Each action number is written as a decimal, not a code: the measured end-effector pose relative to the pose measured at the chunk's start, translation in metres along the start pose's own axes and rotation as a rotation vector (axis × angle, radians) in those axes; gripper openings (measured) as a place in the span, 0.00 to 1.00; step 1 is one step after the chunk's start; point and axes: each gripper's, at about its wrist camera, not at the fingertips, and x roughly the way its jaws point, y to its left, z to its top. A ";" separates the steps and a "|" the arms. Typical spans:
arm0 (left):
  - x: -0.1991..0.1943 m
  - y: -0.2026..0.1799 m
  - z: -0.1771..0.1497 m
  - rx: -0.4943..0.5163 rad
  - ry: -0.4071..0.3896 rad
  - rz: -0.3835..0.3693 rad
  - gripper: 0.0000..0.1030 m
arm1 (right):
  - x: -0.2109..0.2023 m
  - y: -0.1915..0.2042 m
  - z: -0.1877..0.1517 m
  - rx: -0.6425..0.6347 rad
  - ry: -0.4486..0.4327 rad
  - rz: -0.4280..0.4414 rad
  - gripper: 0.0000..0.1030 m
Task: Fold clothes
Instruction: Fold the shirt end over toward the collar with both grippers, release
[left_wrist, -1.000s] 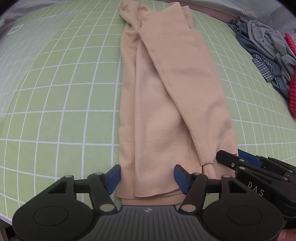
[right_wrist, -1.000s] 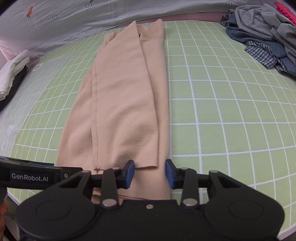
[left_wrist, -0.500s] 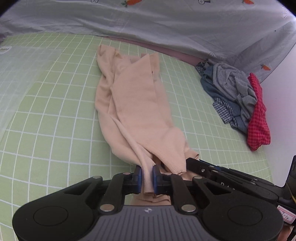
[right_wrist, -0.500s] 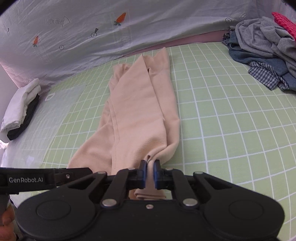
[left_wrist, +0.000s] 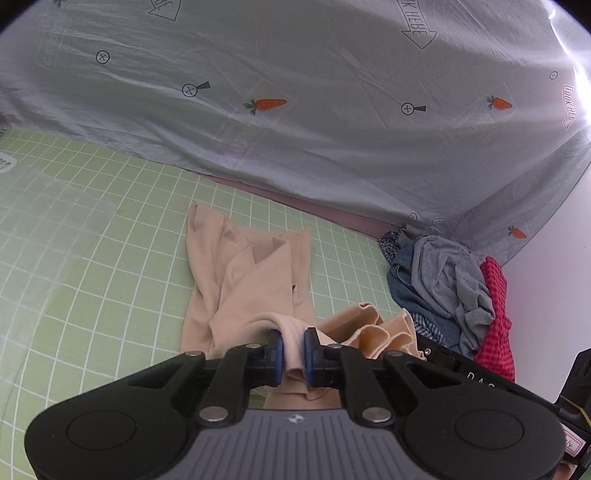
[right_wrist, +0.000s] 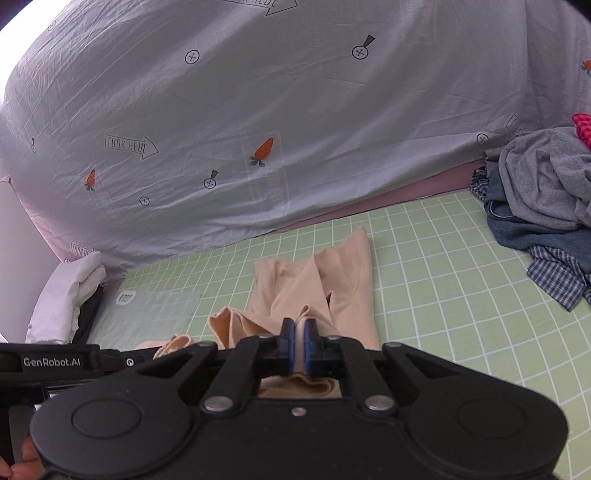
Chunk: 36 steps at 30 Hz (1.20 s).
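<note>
Beige garment (left_wrist: 255, 280) hem pinched in both jaws, lifted

A green gridded mat (left_wrist: 92, 258) carries the beige garment (left_wrist: 255, 280) (its far end lying flat). A heap of clothes (right_wrist: 535, 206) sits at one corner, folded white and dark pieces (right_wrist: 70, 295) at another.

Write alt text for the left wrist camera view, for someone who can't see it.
The left gripper is shut on the near end of a beige garment, whose far part lies on a green grid mat. A pile of clothes sits at right, with a grey carrot-print sheet behind.
</note>
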 end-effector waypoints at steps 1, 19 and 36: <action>0.004 0.002 0.008 -0.005 -0.006 -0.005 0.11 | 0.006 0.000 0.007 -0.003 -0.008 0.001 0.05; 0.220 0.080 0.109 -0.116 0.130 0.153 0.12 | 0.252 -0.054 0.072 -0.029 0.150 -0.097 0.05; 0.153 0.067 0.124 -0.105 0.019 0.214 0.65 | 0.218 -0.071 0.073 0.034 0.081 -0.167 0.48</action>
